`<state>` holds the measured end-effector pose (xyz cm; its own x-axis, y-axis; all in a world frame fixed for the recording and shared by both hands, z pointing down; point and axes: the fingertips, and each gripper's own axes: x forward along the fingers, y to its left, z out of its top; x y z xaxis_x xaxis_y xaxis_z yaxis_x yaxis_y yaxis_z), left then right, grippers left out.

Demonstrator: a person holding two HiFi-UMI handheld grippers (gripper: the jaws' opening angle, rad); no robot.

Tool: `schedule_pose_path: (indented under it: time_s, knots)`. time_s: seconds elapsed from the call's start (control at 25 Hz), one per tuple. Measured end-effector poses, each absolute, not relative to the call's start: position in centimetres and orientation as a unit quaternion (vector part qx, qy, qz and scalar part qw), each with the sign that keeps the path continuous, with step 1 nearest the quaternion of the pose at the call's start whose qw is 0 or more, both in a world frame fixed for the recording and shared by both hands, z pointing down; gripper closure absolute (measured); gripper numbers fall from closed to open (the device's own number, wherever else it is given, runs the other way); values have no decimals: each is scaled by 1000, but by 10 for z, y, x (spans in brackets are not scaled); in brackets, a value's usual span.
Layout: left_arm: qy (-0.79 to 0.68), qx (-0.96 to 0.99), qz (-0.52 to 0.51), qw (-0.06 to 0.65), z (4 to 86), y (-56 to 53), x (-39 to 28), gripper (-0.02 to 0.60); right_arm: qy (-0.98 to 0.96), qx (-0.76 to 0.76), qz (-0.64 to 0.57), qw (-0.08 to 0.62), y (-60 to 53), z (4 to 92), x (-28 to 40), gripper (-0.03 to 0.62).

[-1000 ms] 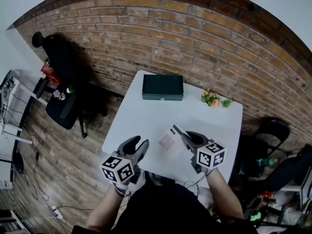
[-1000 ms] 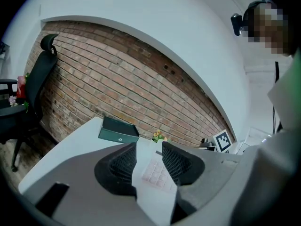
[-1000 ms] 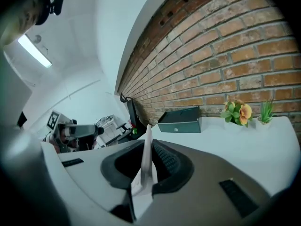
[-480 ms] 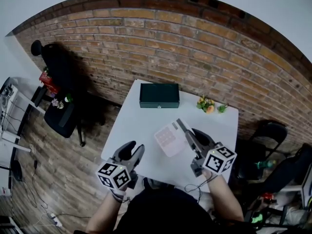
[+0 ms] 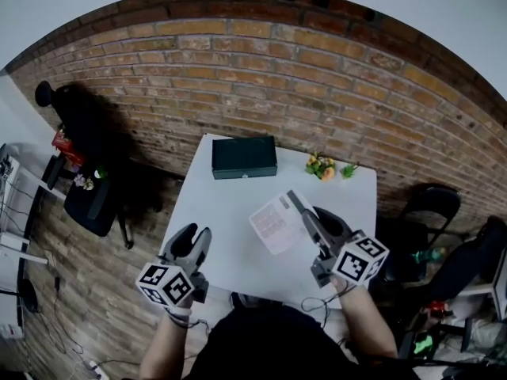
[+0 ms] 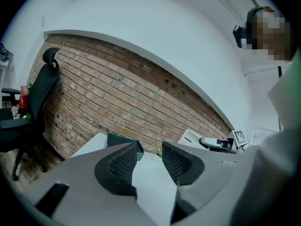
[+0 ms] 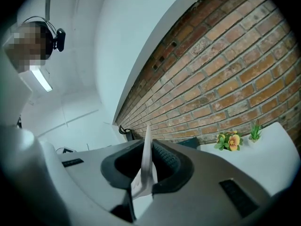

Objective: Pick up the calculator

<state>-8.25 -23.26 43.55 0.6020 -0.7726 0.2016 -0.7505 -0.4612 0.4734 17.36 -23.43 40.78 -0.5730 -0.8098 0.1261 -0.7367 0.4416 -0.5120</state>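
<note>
Your right hand-held gripper (image 5: 304, 214) pinches the probably light, stiff, slick calculator (image 5: 273, 222) by one edge, so take a deeper hold, while your left hand-held gripper (image 5: 196, 235) gapes empty.

There is one white table (image 5: 230, 240), one dark box (image 5: 244, 157), one calculator (image 5: 273, 222), one bunch of flowers (image 5: 319, 165) and what seems to be one small green plant (image 5: 347, 169). There are two grippers, the left gripper (image 5: 196, 232) and the right gripper (image 5: 295, 199). There are two black chairs, a left chair (image 5: 87, 133) and a right chair (image 5: 432, 204).
</note>
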Motion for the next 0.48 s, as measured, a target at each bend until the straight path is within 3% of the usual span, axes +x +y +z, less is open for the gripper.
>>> schedule_pose_path:
  time_s: [0.48]
  knots:
    - [-435, 858, -6, 274, 442, -235, -60, 416, 838, -467, -270, 77, -231, 413, 195, 542]
